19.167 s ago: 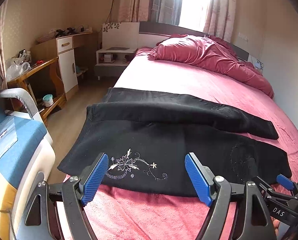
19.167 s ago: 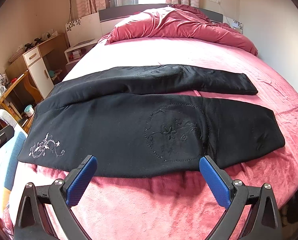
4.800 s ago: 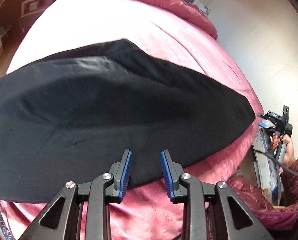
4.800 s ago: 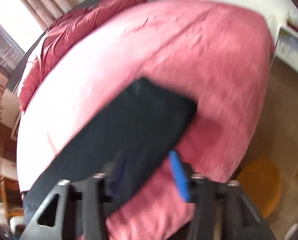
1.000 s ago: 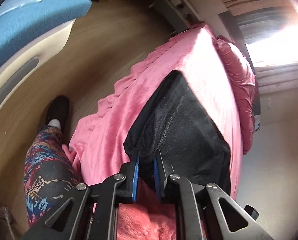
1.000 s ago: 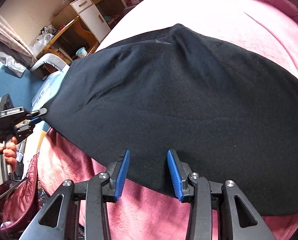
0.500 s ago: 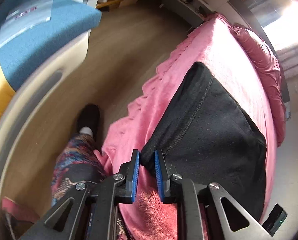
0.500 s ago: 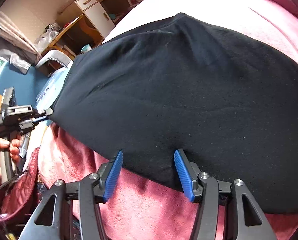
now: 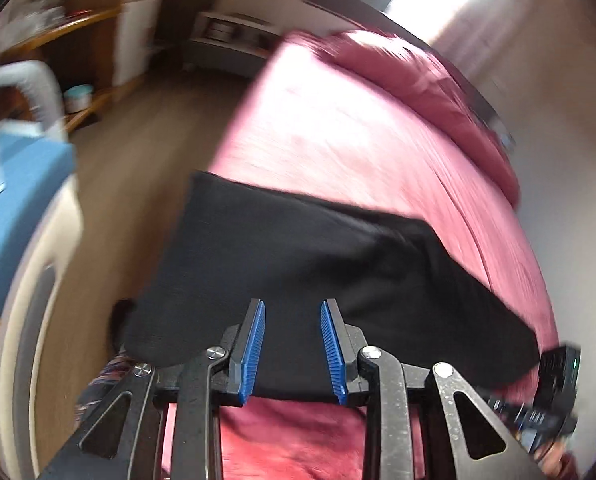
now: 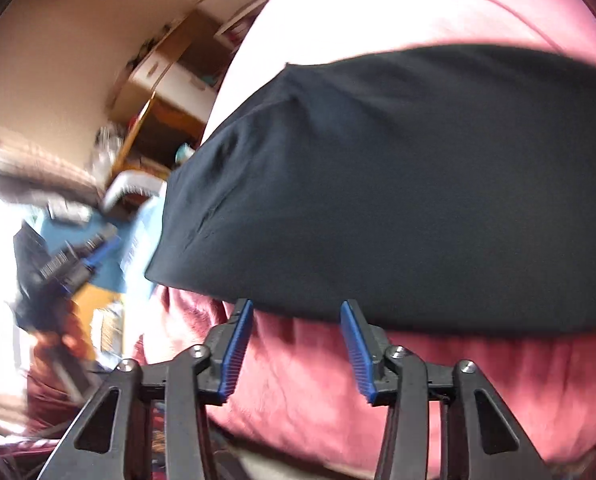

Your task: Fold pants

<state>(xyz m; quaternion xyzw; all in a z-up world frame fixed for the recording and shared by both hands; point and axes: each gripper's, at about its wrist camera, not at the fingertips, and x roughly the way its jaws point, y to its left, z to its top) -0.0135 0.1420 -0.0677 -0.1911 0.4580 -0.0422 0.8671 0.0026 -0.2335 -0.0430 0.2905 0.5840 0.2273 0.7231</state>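
- The left gripper point(image 9: 292, 346) hangs over the near edge of the black pants point(image 9: 317, 276), its blue pads standing a moderate way apart with nothing between them; whether the tips touch the cloth I cannot tell.
- The right gripper point(image 10: 296, 350) has its jaws parted a little wider, empty, over the pink blanket point(image 10: 437, 380) just short of the pants' point(image 10: 397, 184) hem.
- The pants lie folded in a long dark band across the foot of the bed point(image 9: 337, 128), one end overhanging its left side; their right end runs out of the right wrist view.
- Both views are smeared, so seams and any pattern on the cloth are lost.
- Beyond, a rumpled crimson duvet point(image 9: 417, 80) sits at the head of the bed.
- Far left, a blue-cushioned chair point(image 9: 14, 184) and a wooden desk point(image 9: 70, 36) are only blurred shapes.
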